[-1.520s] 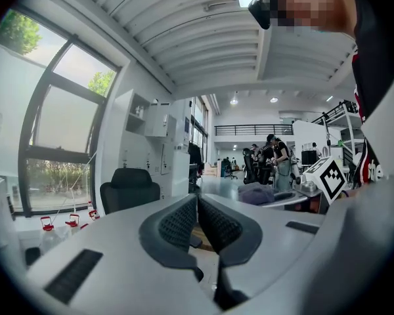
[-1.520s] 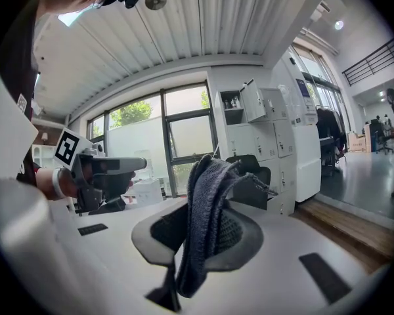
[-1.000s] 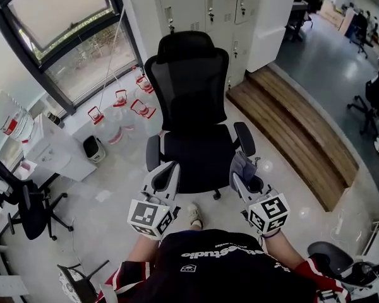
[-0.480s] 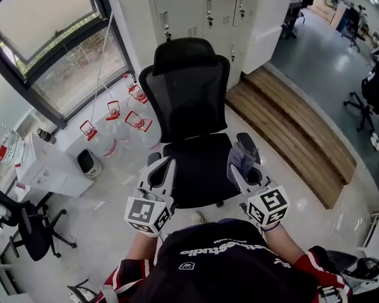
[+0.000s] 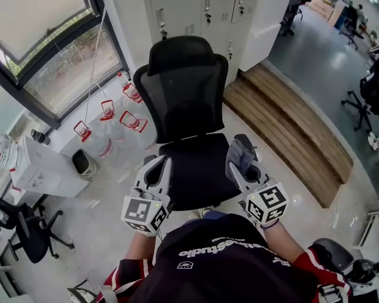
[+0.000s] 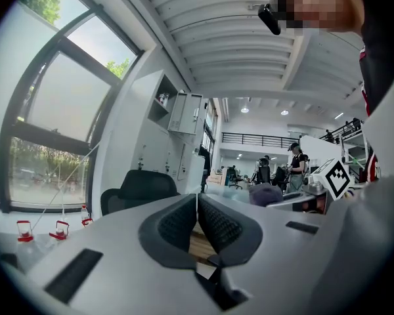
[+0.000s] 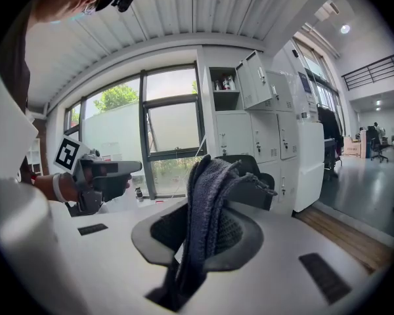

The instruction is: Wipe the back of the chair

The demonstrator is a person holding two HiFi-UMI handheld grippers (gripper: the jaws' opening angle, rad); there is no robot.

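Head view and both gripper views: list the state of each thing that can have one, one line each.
Left gripper: shut, nothing between its jaws.
Right gripper: shut on the cloth.
Grey terry cloth: bunched, clamped, sticking up out of the right gripper.
Black mesh office chair: upright, seat empty, neither gripper touching it.
Clear water jugs with red handles: standing upright on the floor by the window.
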